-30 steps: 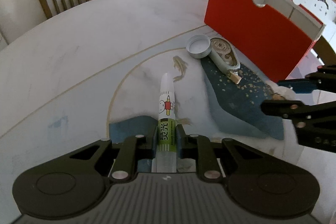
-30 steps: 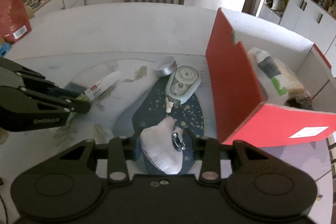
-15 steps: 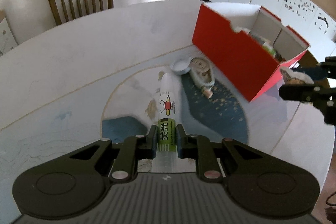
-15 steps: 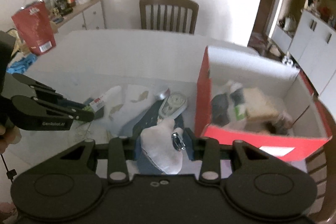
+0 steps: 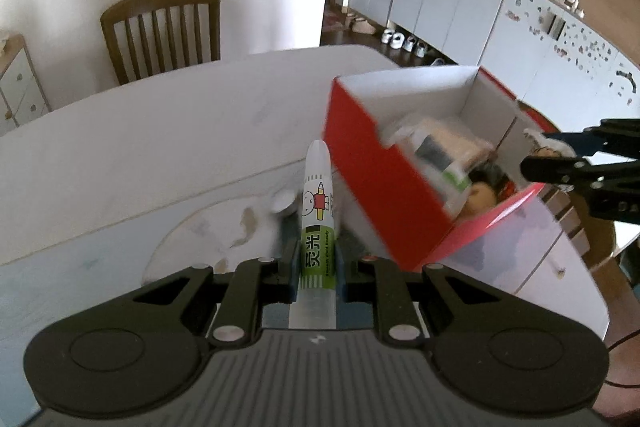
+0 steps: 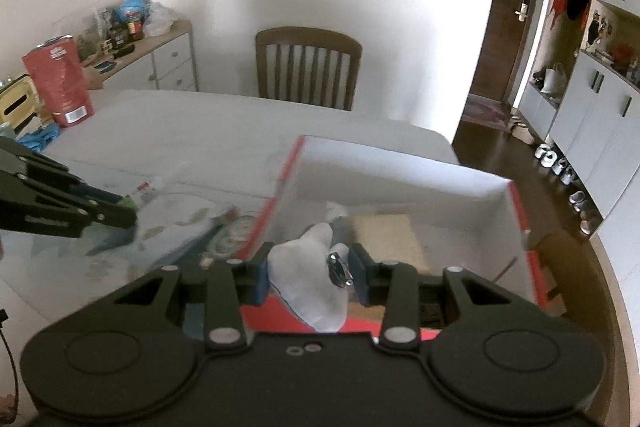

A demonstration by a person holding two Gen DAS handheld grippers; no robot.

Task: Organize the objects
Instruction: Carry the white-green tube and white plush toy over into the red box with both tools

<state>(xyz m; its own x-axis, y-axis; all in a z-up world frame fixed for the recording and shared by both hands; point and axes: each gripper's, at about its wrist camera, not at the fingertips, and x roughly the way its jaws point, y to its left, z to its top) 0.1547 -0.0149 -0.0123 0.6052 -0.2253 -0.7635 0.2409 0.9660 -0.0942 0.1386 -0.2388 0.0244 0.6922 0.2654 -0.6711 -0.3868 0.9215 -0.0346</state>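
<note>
In the left wrist view, the left gripper (image 5: 316, 267) has its fingers clamped on a glue stick (image 5: 318, 211), held above the worktop (image 5: 160, 147) beside the red box (image 5: 384, 187). In the right wrist view, the right gripper (image 6: 308, 271) pinches a white pouch (image 6: 312, 283) over the box's near wall (image 6: 288, 319). Each should clear the wall and hang over a free spot inside before the fingers part.

White-green glue stick (image 5: 318, 223) lifted, tip forward; white plush (image 6: 310, 281) over open red box (image 5: 384, 183), part-filled.
</note>
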